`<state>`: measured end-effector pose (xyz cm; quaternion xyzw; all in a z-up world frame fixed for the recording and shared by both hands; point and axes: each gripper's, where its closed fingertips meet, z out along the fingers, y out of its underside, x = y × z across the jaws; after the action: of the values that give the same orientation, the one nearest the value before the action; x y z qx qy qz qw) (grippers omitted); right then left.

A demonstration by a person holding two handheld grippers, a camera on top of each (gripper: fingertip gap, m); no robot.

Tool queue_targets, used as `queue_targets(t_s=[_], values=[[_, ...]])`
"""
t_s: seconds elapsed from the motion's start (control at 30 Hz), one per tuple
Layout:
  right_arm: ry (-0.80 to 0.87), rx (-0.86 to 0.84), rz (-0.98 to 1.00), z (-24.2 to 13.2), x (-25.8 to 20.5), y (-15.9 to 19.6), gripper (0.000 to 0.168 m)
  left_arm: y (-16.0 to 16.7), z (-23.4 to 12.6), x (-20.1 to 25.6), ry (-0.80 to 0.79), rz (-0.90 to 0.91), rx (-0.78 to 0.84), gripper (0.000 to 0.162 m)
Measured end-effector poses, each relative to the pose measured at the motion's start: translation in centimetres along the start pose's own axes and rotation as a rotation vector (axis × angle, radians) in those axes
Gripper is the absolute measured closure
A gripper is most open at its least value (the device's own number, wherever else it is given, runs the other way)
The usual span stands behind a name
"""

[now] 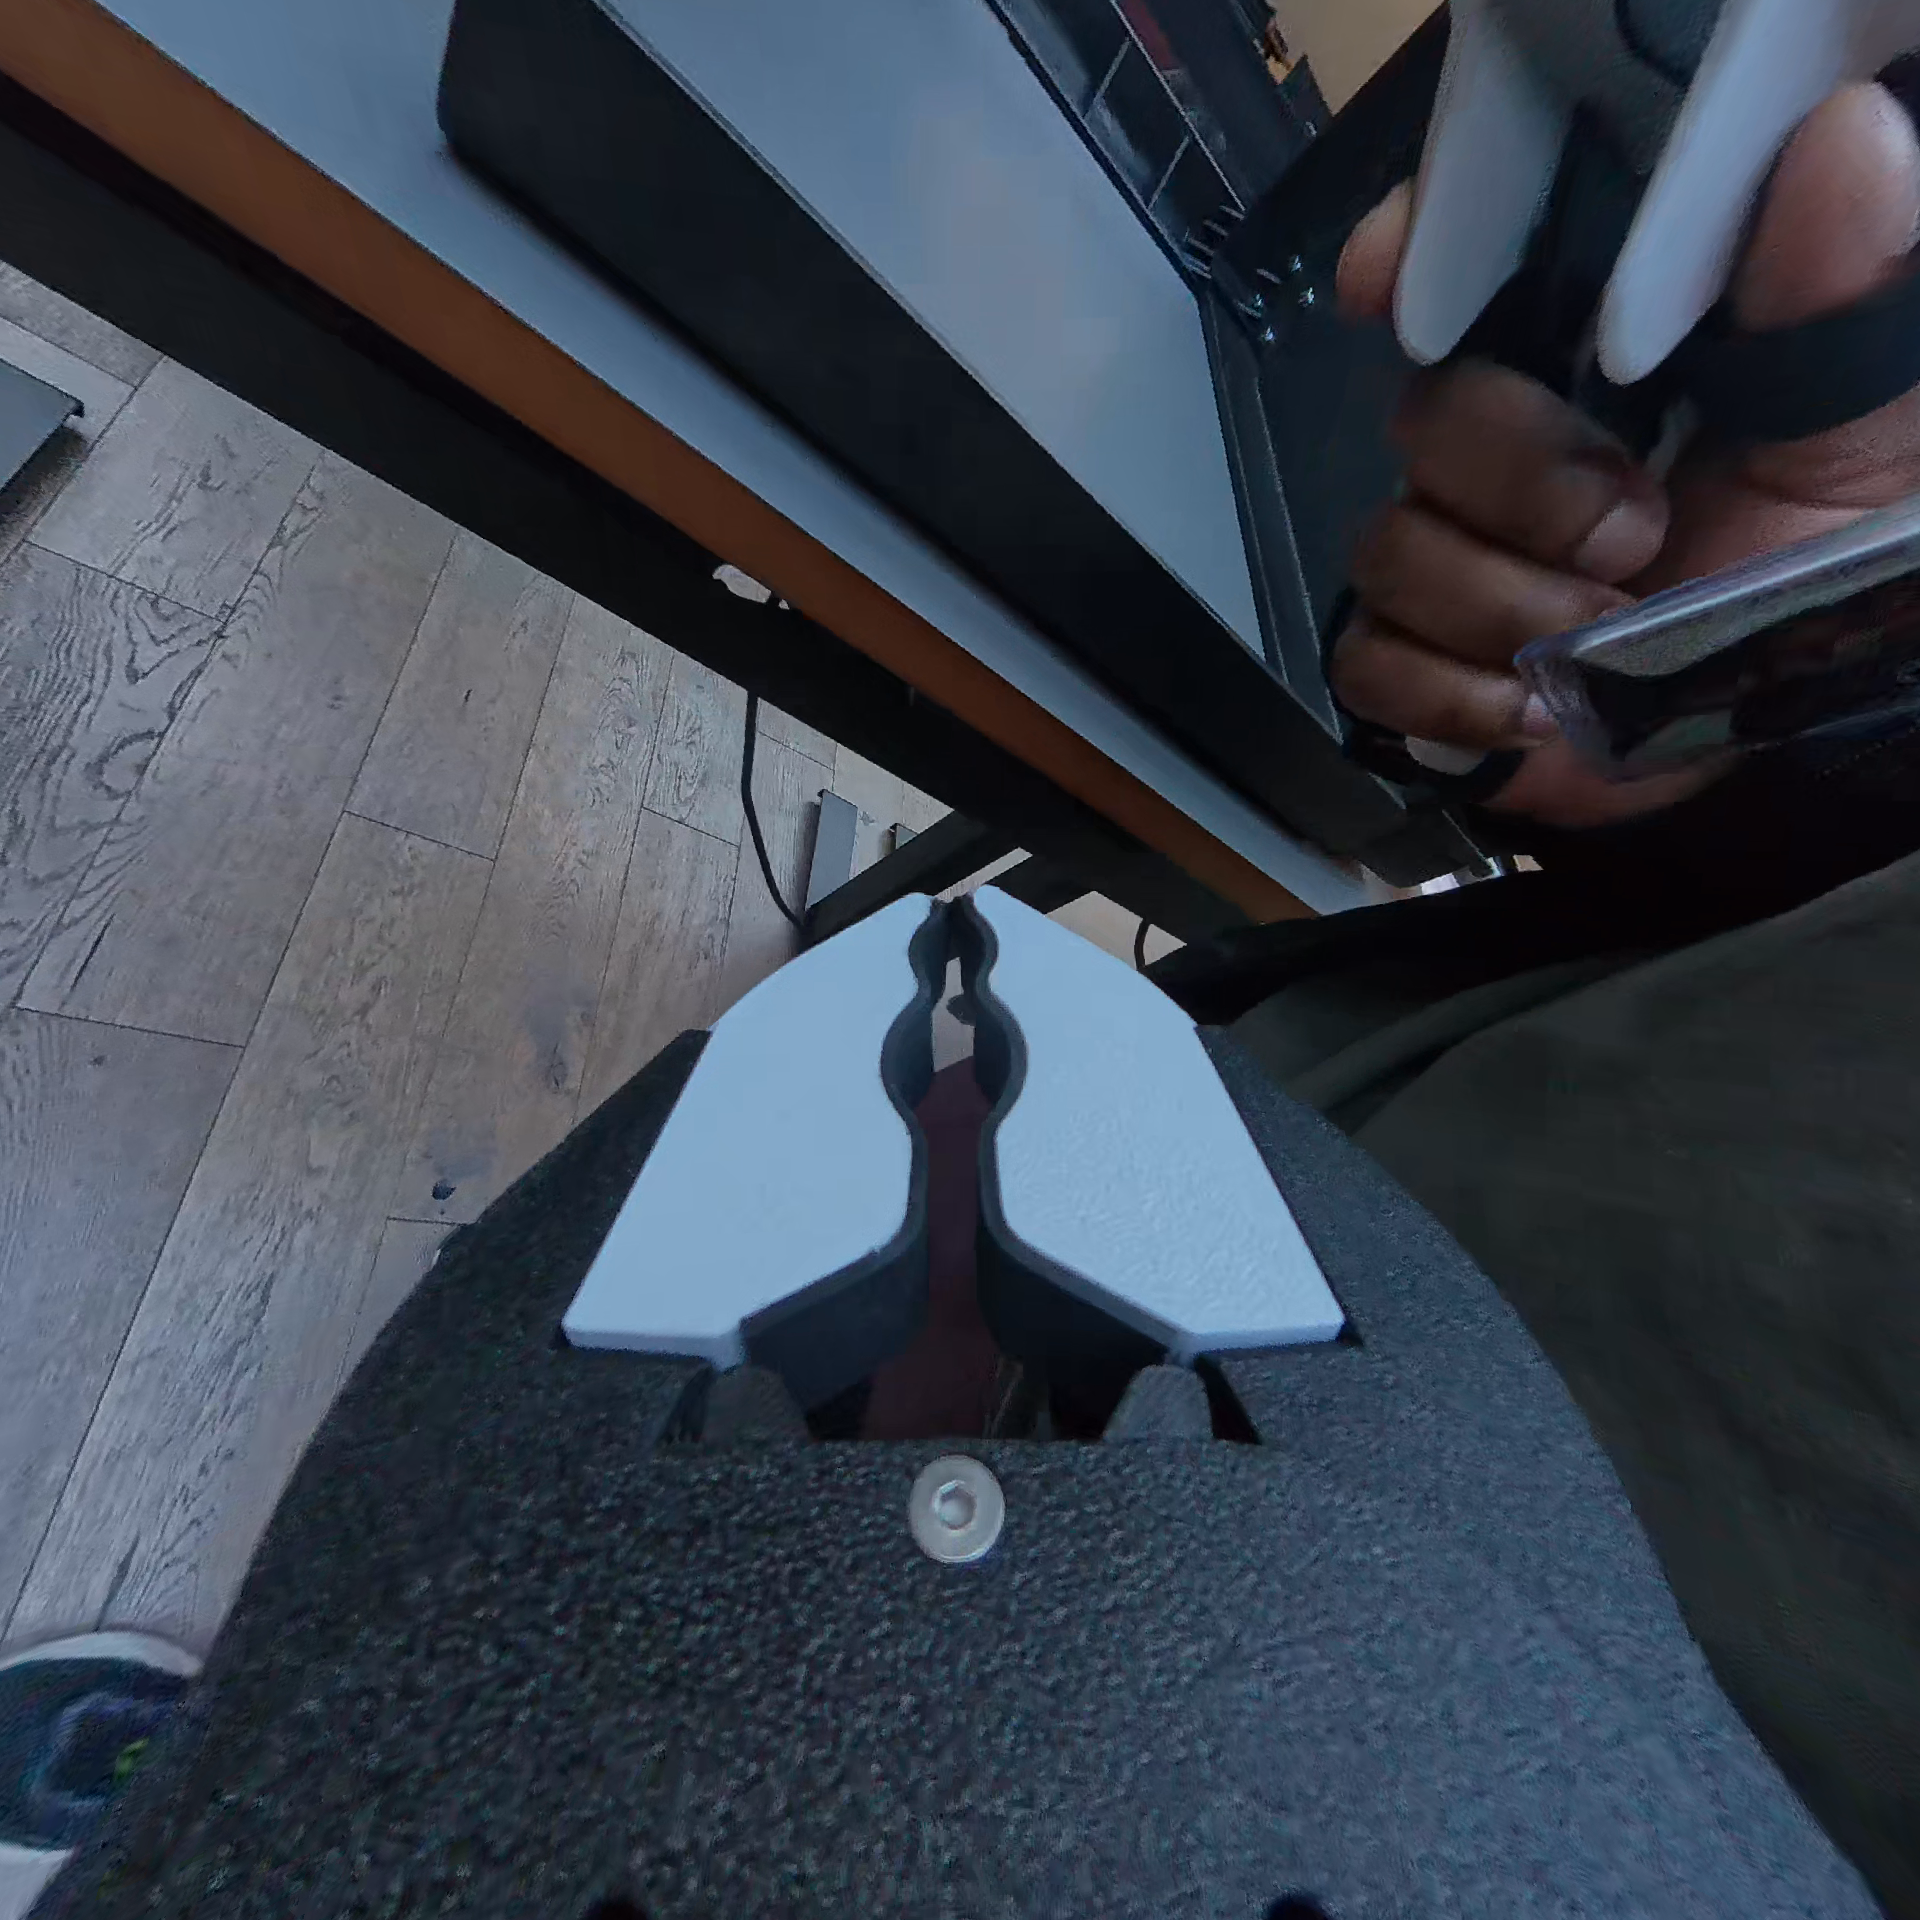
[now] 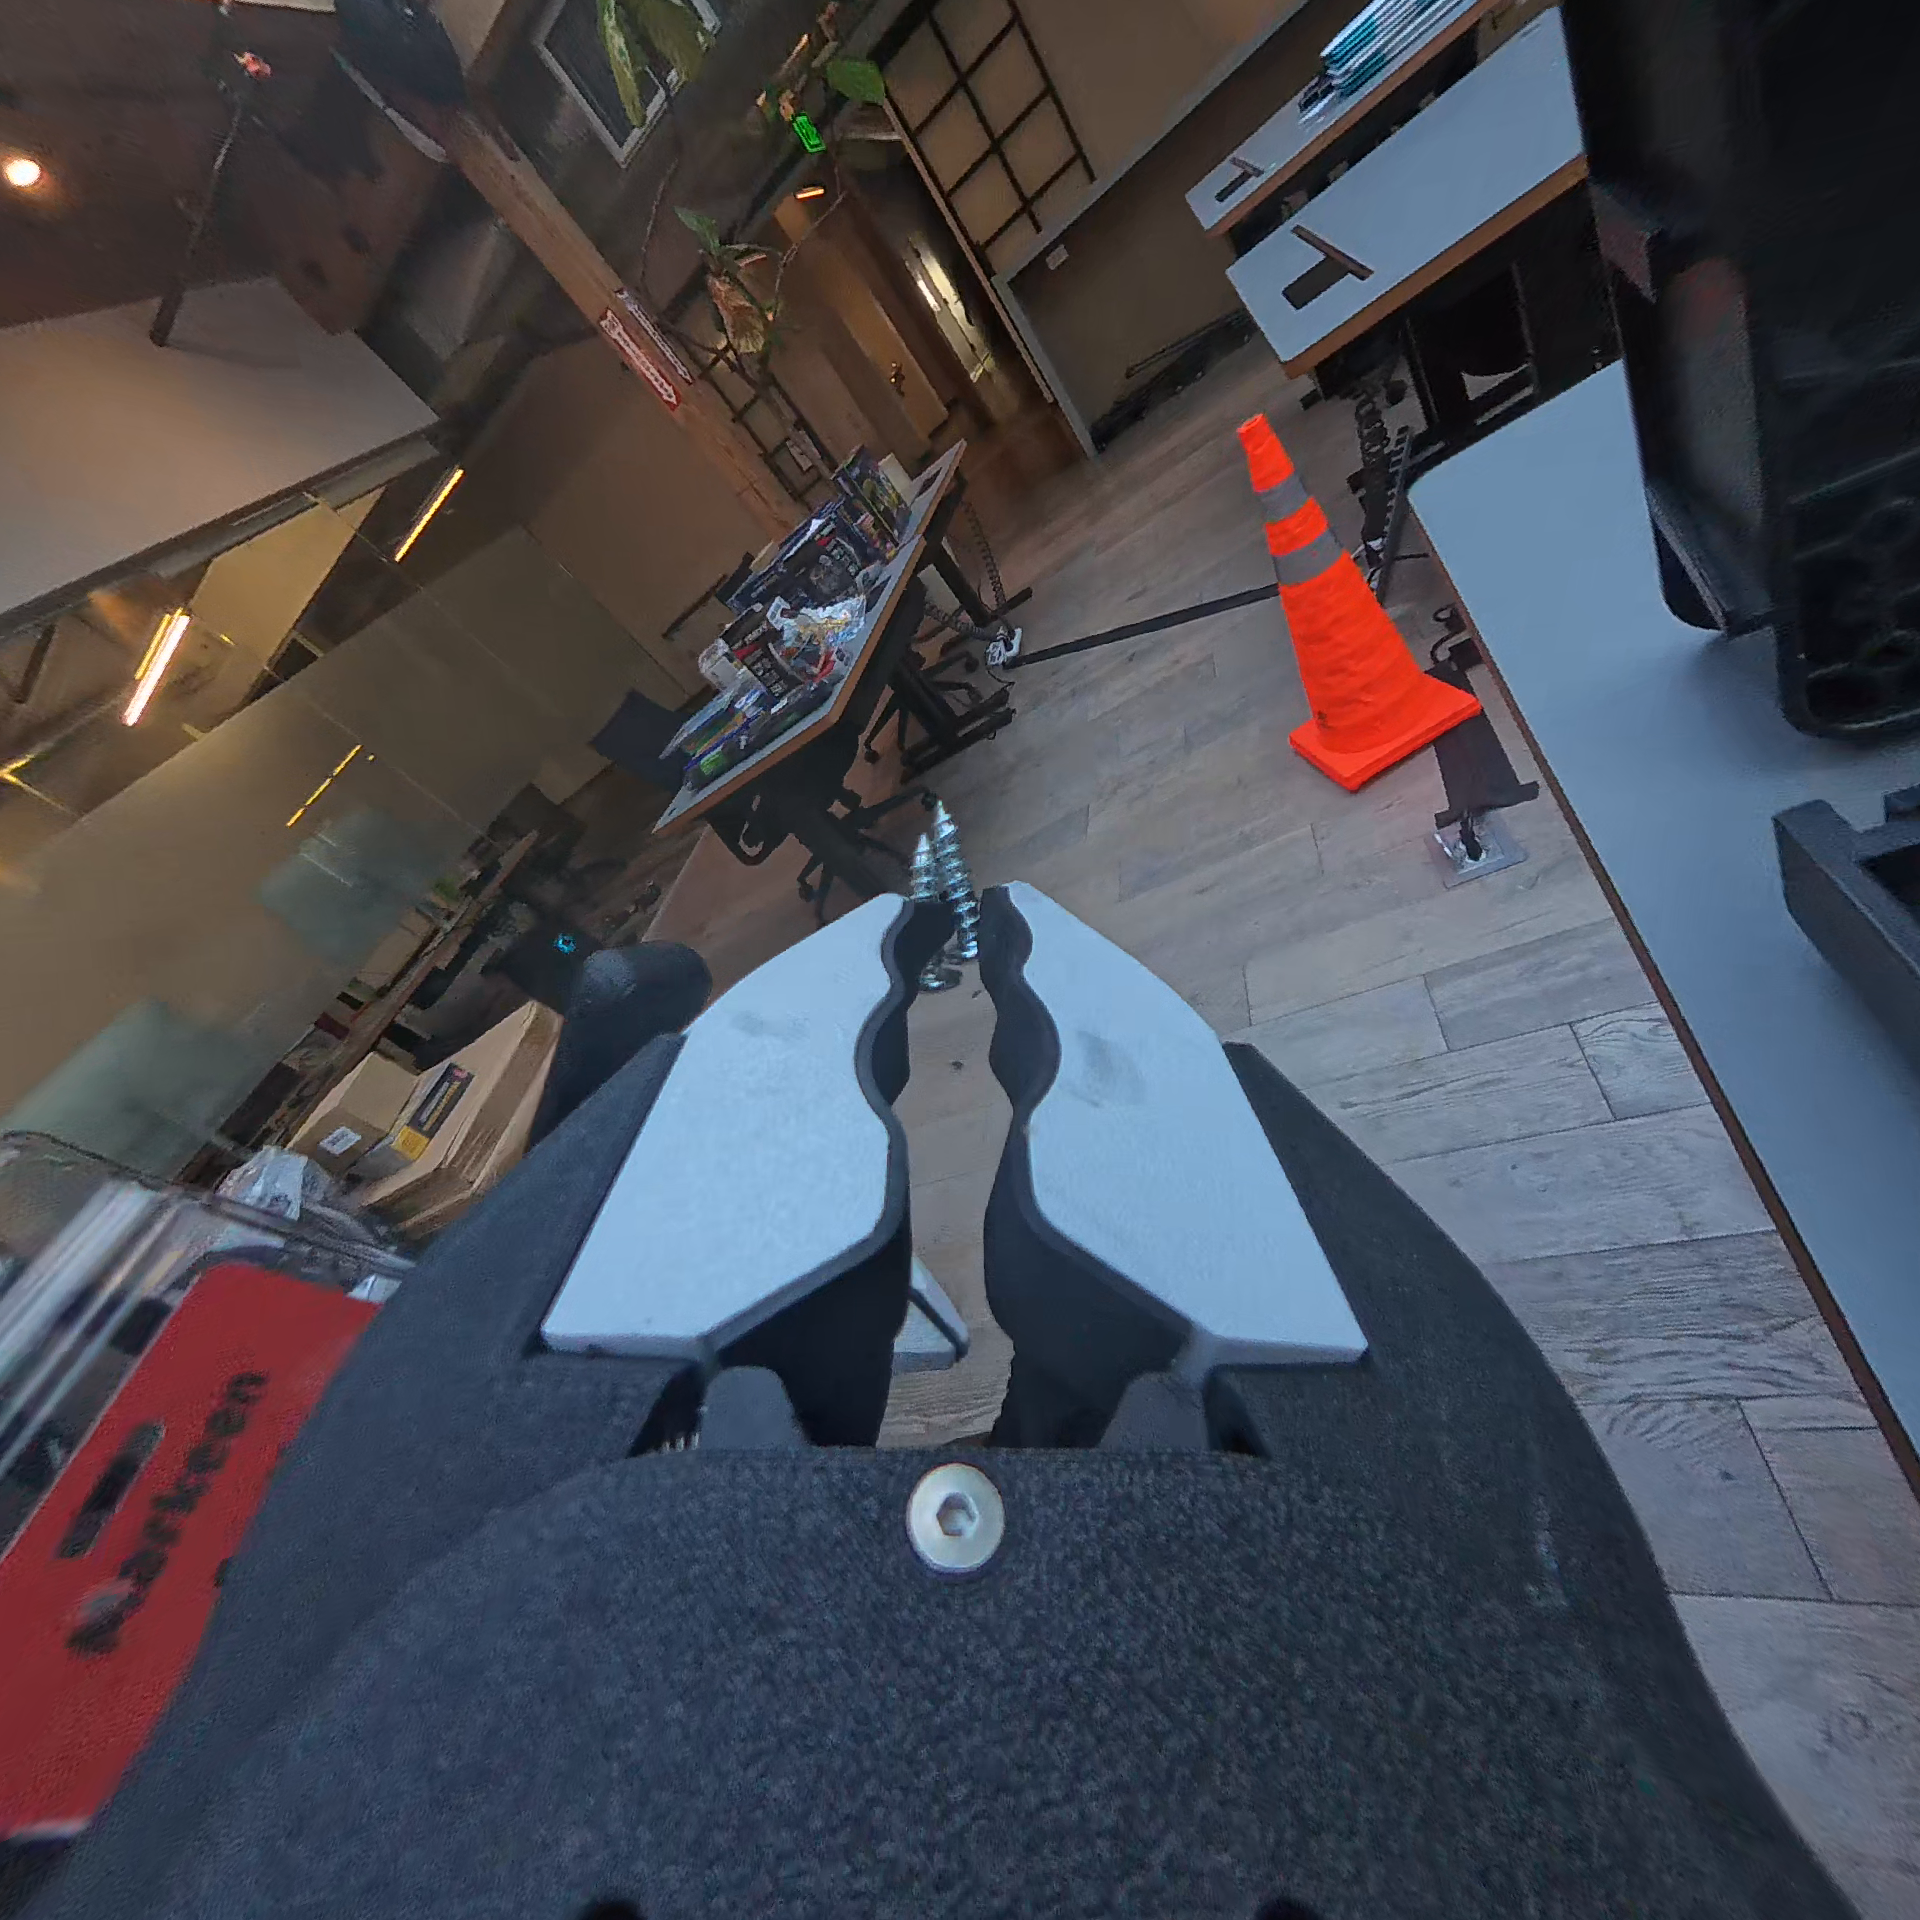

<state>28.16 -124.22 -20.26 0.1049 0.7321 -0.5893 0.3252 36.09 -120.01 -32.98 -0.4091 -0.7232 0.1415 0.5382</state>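
My left gripper (image 1: 958, 906) is shut, its white fingertips touching with nothing between them. It hangs below the front edge of a grey table (image 1: 343, 94) and points across the wooden floor (image 1: 260, 727). My right gripper (image 2: 951, 902) is shut on two silver screws (image 2: 943, 852), whose pointed ends stick out past the tips. It is held in the air beside the grey table (image 2: 1662, 790). In the left wrist view the right gripper (image 1: 1527, 348) shows blurred at the upper right, with a hand (image 1: 1496, 582) around its handle.
A black case (image 1: 790, 312) lies on the table, also in the right wrist view (image 2: 1787, 312), with a black tray (image 2: 1849, 914) near it. An orange cone (image 2: 1340, 634) stands on the floor. A table of boxes (image 2: 821, 623) stands farther off. A red-labelled object (image 2: 156, 1486) is at lower left.
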Motion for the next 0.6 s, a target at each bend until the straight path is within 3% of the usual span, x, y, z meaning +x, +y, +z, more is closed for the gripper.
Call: queue_targets(t_s=[0.2, 0.47, 0.6], values=[[0.093, 0.055, -0.011, 9.0, 2.0, -2.2, 0.155, -4.7, -2.6, -7.9, 0.097, 0.022, -0.061, 0.160], [0.271, 0.181, 0.010, 22.0, 3.7, -7.0, 0.155, -14.8, -11.7, -20.4, 0.157, 0.079, -0.093, 0.160], [0.306, 0.224, -0.023, 27.0, 4.0, -9.9, 0.155, -18.8, -14.4, -25.2, 0.164, 0.086, -0.107, 0.160]])
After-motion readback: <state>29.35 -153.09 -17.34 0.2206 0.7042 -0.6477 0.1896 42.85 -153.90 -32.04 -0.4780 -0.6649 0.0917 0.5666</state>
